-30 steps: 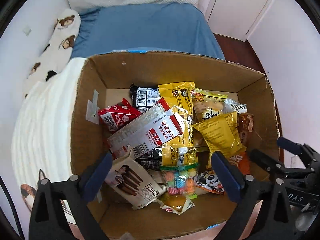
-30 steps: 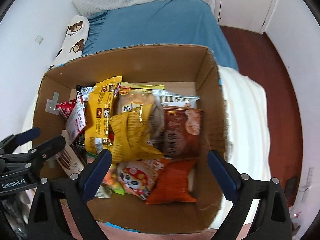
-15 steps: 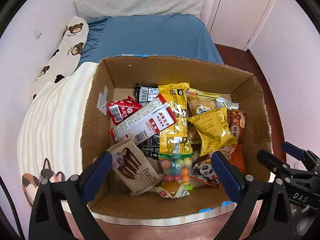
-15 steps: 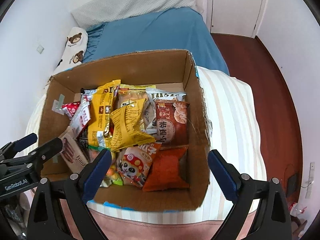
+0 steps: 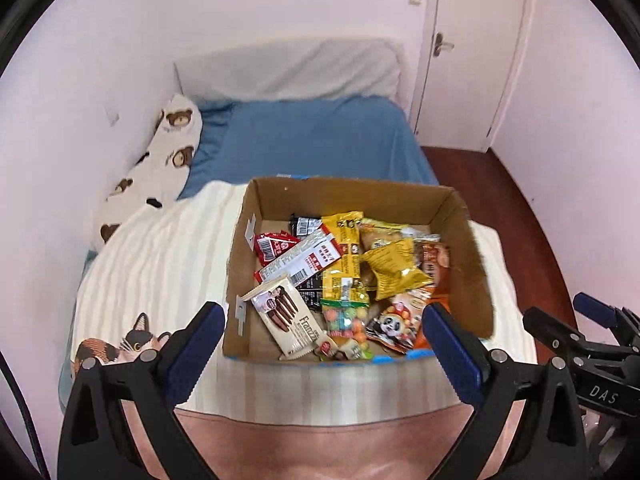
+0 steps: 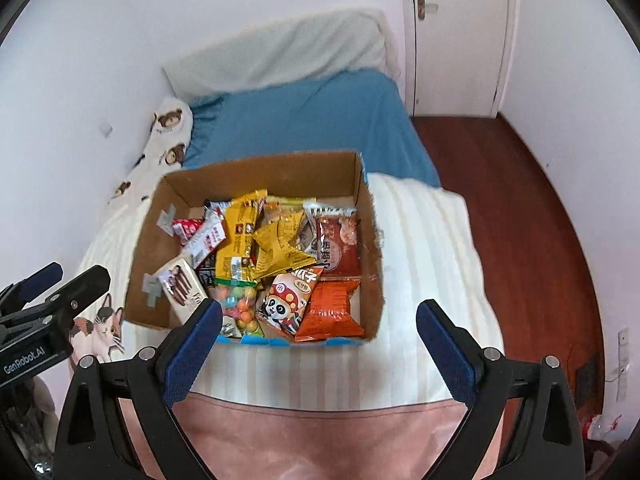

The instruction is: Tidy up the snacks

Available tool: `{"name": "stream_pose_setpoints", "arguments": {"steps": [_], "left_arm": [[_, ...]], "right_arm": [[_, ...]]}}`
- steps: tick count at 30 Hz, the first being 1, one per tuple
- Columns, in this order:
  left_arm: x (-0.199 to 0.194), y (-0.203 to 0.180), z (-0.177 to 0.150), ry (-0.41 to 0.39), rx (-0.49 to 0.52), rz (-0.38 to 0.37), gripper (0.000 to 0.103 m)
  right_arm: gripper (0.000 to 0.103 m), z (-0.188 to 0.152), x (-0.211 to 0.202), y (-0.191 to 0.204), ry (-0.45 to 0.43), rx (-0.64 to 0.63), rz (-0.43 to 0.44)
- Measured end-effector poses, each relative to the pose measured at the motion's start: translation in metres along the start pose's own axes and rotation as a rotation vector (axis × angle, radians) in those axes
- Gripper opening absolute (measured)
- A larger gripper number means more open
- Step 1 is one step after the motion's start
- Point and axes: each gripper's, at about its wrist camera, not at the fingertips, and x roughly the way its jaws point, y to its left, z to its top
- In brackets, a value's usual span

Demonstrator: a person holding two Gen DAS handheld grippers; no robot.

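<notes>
An open cardboard box [image 5: 352,194] [image 6: 256,168] sits on a striped blanket on the bed. It holds several snack packs: a Franzzi biscuit pack [image 5: 286,318], a yellow bag [image 5: 394,268] [image 6: 280,246], a panda pack [image 5: 394,326] [image 6: 286,300], an orange bag [image 6: 330,310] and a red bag [image 6: 338,246]. My left gripper [image 5: 324,340] is open and empty, near the box's front edge. My right gripper [image 6: 318,334] is open and empty, also before the front edge.
A cream striped blanket [image 5: 160,260] [image 6: 424,260] with a cat print lies under the box. Blue sheet [image 5: 316,144], a bear-print pillow [image 5: 168,148] and a grey pillow [image 5: 292,68] lie behind. Wooden floor [image 6: 520,216] and a door [image 6: 456,36] are on the right.
Both grippers have pulled back and up from over the box. The whole box and more of the bed and room now show. Both stay open and empty.
</notes>
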Motion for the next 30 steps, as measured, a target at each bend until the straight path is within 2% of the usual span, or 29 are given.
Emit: {"name": "stream_pose_setpoints", "arguments": {"steps": [6,11,14,21,30], "left_arm": [[-0.049,-0.006,-0.019,-0.067,0.006,-0.019,0.103],[-0.084,-0.009,-0.035,-0.117,0.006,0.010,0.103],[-0.104,-0.009,-0.045,-0.144,-0.004,0.032,0.103],[-0.131,-0.008,-0.060,-0.167,-0.002,0.030,0.103],[-0.144,-0.007,-0.068,-0.173,-0.014,0.016,0.103]], "right_arm": [[0.101,-0.023,-0.067,0.005,-0.115,-0.026,-0.024],[0.101,-0.043,-0.115,0.010,-0.193,-0.052,-0.047],[0.101,-0.054,-0.133,0.012,-0.217,-0.053,-0.050],[0.101,-0.073,-0.171,0.018,-0.233,-0.063,-0.034],[0.101,-0.085,-0.203,0.024,-0.265,-0.080,-0.023]]}}
